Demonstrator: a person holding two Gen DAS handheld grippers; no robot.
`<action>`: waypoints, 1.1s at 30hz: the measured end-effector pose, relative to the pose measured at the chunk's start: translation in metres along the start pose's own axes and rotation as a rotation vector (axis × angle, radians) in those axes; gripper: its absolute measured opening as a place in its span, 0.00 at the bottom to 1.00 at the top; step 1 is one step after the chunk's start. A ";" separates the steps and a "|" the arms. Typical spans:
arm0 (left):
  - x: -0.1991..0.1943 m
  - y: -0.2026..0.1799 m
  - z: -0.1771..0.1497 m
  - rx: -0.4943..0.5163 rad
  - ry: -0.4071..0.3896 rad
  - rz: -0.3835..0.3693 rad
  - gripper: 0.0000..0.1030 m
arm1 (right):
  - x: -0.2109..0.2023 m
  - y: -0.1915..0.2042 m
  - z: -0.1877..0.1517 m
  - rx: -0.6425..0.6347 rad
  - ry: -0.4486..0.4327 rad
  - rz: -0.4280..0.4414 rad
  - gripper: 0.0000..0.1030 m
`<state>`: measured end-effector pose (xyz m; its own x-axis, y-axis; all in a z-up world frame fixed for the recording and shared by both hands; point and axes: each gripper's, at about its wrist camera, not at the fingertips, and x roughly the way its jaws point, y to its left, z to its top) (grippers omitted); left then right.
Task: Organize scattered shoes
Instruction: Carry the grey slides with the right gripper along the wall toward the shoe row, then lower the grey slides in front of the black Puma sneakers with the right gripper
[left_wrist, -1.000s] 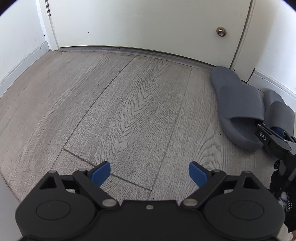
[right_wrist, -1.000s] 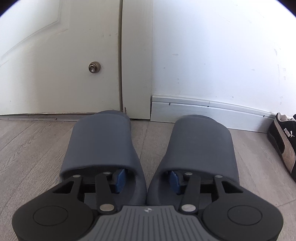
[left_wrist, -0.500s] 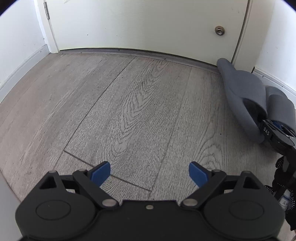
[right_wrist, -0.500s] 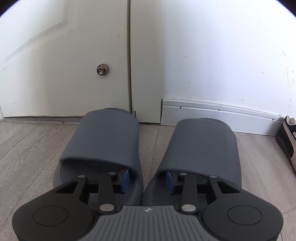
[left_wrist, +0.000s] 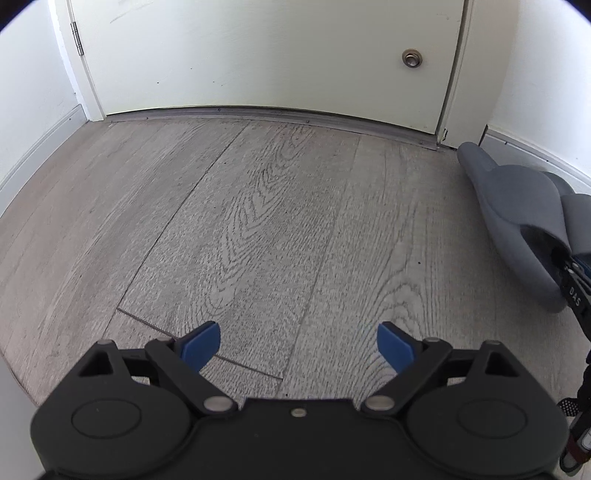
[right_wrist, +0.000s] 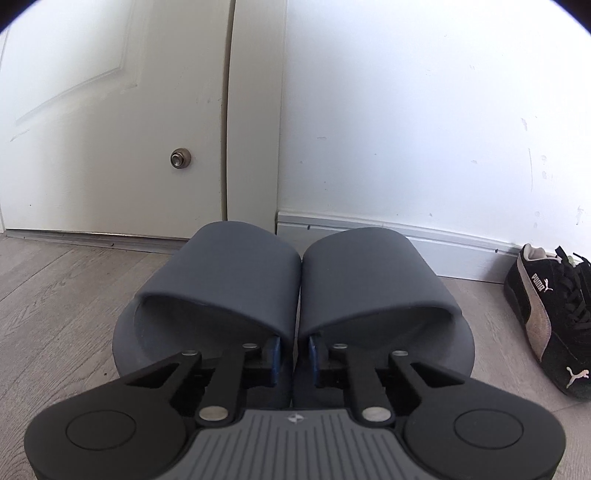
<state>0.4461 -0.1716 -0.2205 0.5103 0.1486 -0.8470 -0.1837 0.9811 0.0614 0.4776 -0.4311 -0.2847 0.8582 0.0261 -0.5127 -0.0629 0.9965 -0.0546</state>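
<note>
keep the pair of grey slides (right_wrist: 295, 295) level and lift them as one toward the black sneaker (right_wrist: 546, 317) by the wall. your right hand-held gripper (right_wrist: 294, 356) is clamped on their two inner straps, pinching them together just ahead of it. your left hand-held gripper (left_wrist: 297, 341) hangs apart over bare floor (left_wrist: 258, 221).

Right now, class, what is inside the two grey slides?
One blue pad of the right gripper reaches inside each of the grey slides, pinching their inner walls together. Further in, the straps cover everything.
</note>
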 end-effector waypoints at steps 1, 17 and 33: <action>-0.002 -0.002 0.000 0.004 -0.005 0.000 0.90 | -0.004 -0.003 -0.001 0.004 0.000 -0.002 0.17; -0.035 -0.069 -0.017 0.082 -0.046 -0.142 0.90 | -0.100 -0.086 -0.011 0.045 -0.023 -0.078 0.17; -0.079 -0.192 -0.056 0.256 -0.054 -0.354 0.90 | -0.230 -0.174 -0.066 0.097 0.027 -0.212 0.18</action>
<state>0.3935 -0.3783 -0.1950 0.5488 -0.2024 -0.8111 0.2212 0.9708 -0.0926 0.2580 -0.6153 -0.2136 0.8332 -0.1850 -0.5211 0.1671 0.9826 -0.0816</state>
